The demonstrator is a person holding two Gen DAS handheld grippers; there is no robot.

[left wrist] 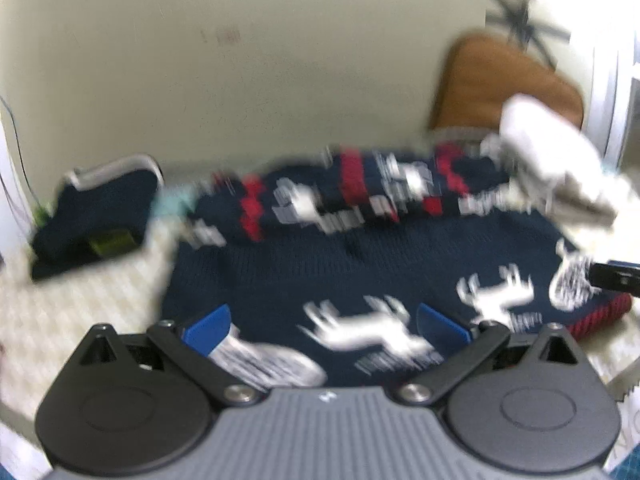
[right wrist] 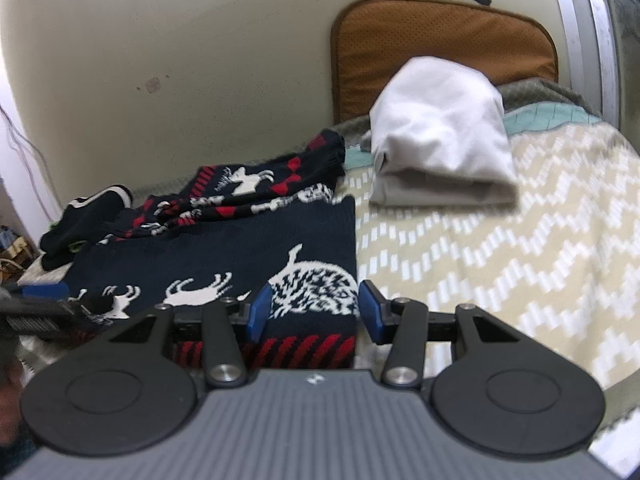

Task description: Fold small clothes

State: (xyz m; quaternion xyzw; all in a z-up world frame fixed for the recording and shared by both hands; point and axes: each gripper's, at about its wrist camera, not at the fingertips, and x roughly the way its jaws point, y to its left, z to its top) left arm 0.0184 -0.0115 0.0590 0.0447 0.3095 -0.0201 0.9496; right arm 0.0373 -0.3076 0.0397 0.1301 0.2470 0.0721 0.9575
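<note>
**Desk:** Where does the garment lie from your grippers?

**Caption:** The navy reindeer-pattern sweater [right wrist: 224,248] lies flat on the bed's zigzag coverlet [right wrist: 500,248], its sleeves bunched across the far end, towards the wall. Your right gripper [right wrist: 312,312] sits at the near right corner. The red-striped hem [right wrist: 308,350] runs crosswise just under it, and the sweater's right side edge runs away from you between the blue pads. The jaws stand apart, the left pad over the knit, the right pad over bare coverlet. Nothing is pinched.

**Desk:** And the left?

**Caption:** Your left gripper [left wrist: 322,322] hovers over the same near end, farther left, also released, its blue pads spread with only knit beneath them. That view is smeared.

**Desk:** Which hand is nearer the next fold?

**Caption:** In my judgement, your right, since it is already bracketing the corner. The sweater's long axis points from you to the wall, so the hem likely travels that way. A folded white garment [right wrist: 440,136] and a dark folded piece [right wrist: 84,220] lie well clear.
</note>
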